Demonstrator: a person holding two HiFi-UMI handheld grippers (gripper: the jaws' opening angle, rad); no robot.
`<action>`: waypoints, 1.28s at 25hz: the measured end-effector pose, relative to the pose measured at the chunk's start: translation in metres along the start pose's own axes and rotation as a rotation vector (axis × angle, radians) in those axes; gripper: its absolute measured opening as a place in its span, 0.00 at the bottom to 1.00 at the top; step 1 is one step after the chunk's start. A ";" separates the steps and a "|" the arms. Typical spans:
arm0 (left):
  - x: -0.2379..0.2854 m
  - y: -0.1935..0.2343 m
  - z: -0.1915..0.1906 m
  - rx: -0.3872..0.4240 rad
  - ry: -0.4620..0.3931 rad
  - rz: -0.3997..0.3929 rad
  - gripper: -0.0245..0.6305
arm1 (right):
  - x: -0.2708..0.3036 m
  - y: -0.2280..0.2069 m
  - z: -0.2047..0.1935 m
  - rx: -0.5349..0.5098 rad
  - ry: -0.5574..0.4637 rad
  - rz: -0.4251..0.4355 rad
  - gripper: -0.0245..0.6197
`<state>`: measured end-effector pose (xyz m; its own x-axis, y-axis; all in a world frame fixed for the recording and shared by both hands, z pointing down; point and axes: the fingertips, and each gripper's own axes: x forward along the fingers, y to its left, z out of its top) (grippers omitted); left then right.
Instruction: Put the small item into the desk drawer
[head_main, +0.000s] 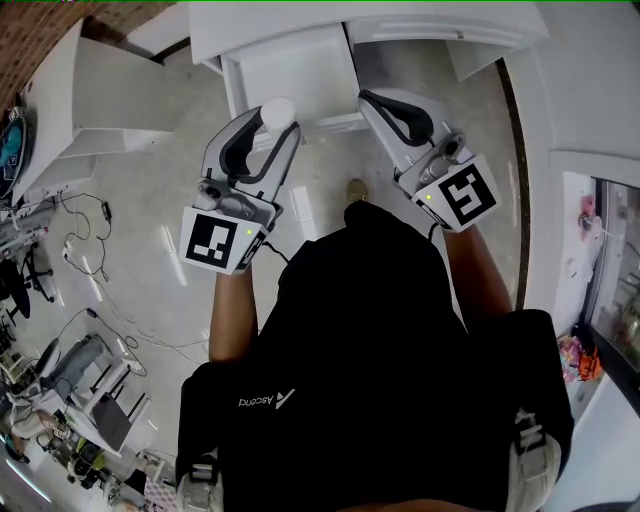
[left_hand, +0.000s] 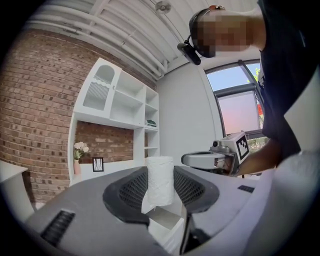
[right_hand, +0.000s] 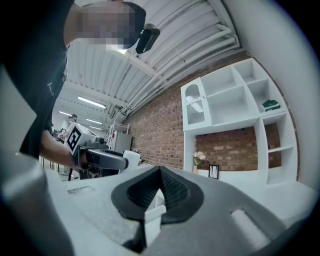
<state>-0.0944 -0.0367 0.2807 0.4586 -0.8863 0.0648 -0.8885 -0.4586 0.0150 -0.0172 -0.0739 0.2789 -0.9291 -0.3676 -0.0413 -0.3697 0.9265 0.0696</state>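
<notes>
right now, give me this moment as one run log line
left tongs: shut on small white roll | right tongs: shut, empty | white desk drawer: open | roll: not yet in drawer

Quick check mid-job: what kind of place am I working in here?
Probably a lab or studio dressed as a home office: a red brick wall behind a white open shelf unit, a white desk with an open drawer, and a clutter of black cables and grey gear on the pale floor.
</notes>
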 end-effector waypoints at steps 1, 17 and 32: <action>0.009 0.002 -0.002 0.000 0.009 0.001 0.28 | 0.002 -0.006 -0.003 0.003 0.007 0.006 0.04; 0.068 0.060 -0.074 -0.017 0.247 -0.065 0.28 | 0.054 -0.049 -0.044 0.056 0.114 0.030 0.04; 0.093 0.083 -0.184 -0.034 0.609 -0.223 0.28 | 0.070 -0.062 -0.082 0.038 0.186 -0.059 0.04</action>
<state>-0.1286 -0.1458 0.4712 0.5492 -0.5703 0.6108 -0.7779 -0.6160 0.1243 -0.0600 -0.1638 0.3532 -0.8932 -0.4269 0.1413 -0.4265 0.9038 0.0348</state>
